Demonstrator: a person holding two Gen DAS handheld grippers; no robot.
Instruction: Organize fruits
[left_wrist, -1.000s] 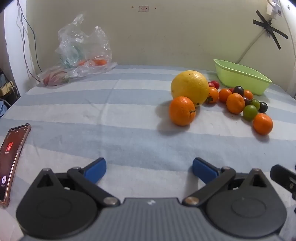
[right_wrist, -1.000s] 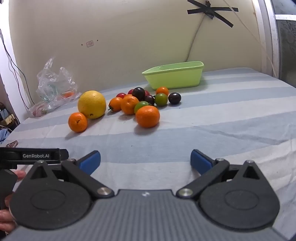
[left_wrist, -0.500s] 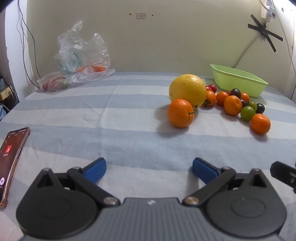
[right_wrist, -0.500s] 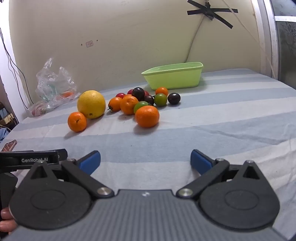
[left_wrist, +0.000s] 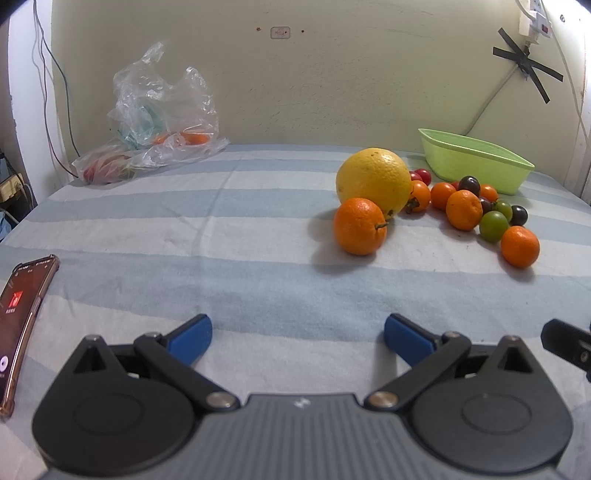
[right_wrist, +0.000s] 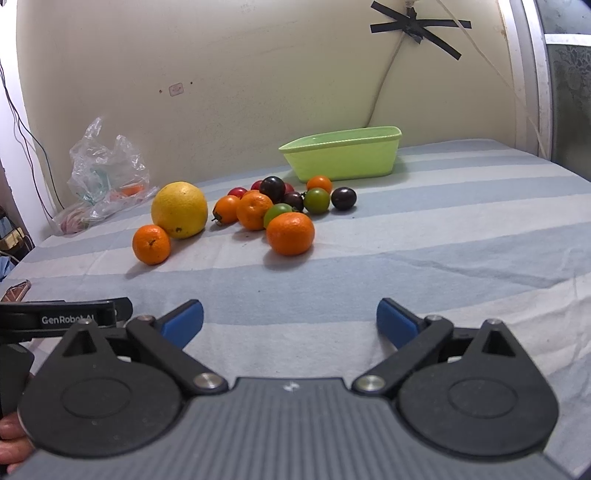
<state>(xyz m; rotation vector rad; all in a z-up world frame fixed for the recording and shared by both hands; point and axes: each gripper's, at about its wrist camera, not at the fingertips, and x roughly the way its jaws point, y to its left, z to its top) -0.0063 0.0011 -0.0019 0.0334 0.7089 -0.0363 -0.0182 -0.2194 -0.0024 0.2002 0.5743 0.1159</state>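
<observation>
Both grippers sit low over a desk covered with a blue and white striped cloth (left_wrist: 258, 236). The left gripper (left_wrist: 298, 334) has its blue-tipped jaws wide apart with nothing between them. The right gripper (right_wrist: 290, 319) is the same, its jaws apart and holding nothing.

The fruits lie in a bunch on the cloth, well apart from both grippers. A big round yellow citrus fruit (left_wrist: 373, 181) touches a small orange mandarin (left_wrist: 360, 226) in front of it. To the right of them lie more small orange fruits, green ones, dark purple ones and red ones, close together. One orange mandarin (right_wrist: 290, 233) is nearest to the right gripper.

A light green plastic tub (right_wrist: 343, 153) stands just behind the bunch, by the wall.

A crinkly clear plastic bag (left_wrist: 159, 114) lies at the far left. A phone with a lit screen (left_wrist: 20, 314) lies at the left edge.
</observation>
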